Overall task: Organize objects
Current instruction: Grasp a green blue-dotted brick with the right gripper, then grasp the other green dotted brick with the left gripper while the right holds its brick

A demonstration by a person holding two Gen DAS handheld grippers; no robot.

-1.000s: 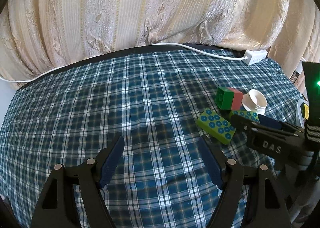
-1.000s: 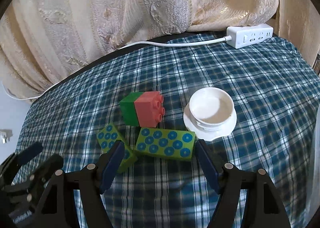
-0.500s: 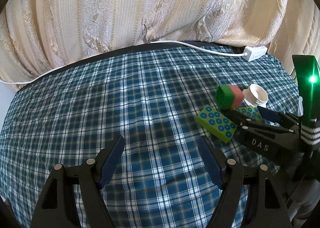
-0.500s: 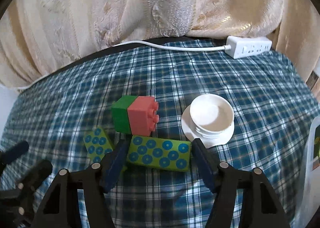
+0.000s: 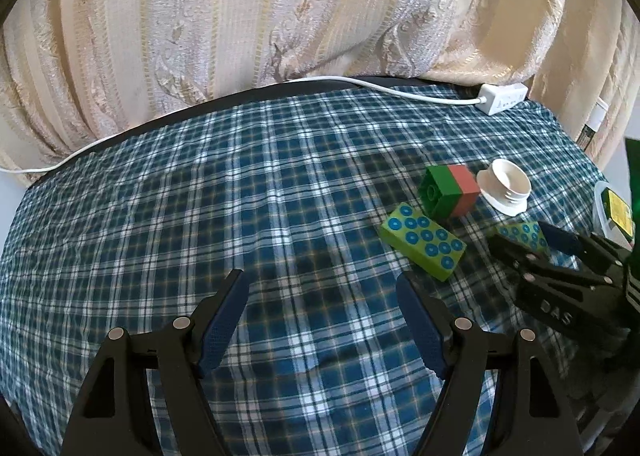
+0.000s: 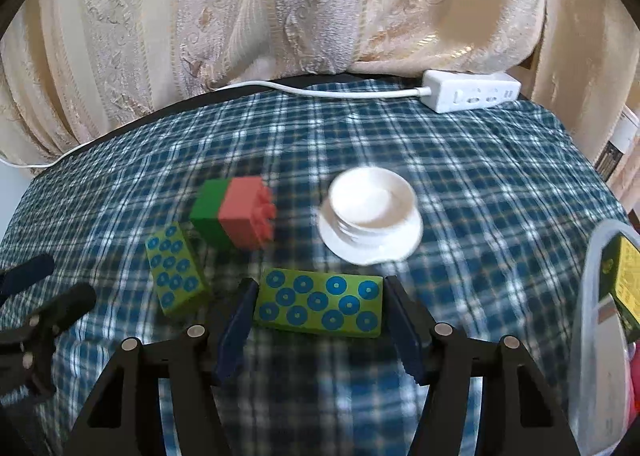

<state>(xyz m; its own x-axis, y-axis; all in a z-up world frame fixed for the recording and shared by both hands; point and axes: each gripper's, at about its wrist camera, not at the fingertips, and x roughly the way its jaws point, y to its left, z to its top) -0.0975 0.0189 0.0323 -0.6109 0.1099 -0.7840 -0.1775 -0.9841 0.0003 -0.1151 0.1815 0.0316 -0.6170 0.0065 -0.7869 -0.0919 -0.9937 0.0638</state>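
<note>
**Right tool bracketing a green brick**

The right tool (image 6: 318, 312) has its fingers either side of the long green brick (image 6: 320, 306) with blue dots, which lies flat on the plaid desk (image 6: 460, 176). The pads look to be at the brick's short ends, but the picture is blurred and I cannot tell whether they press on it; the brick lies on the cloth, not lifted. The left tool (image 5: 320, 310) is released, holding nothing, over bare cloth well apart from the bricks.

Just left of the bracketed brick lies a second green brick (image 6: 176, 272), turned at an angle. Behind them a red-and-green block (image 6: 236, 216) lies on its side, and beside it a white cap (image 6: 372, 216) sits mouth up.

The step in hand appears to be grasping the long brick. The next move likely calls for a firm squeeze on its ends, then a lift toward the clear bin (image 6: 592, 296) at the right edge.

That bin holds a yellow-and-green item (image 6: 628, 276) and something red lower down; little else of its contents shows. The cap looks empty.
</note>
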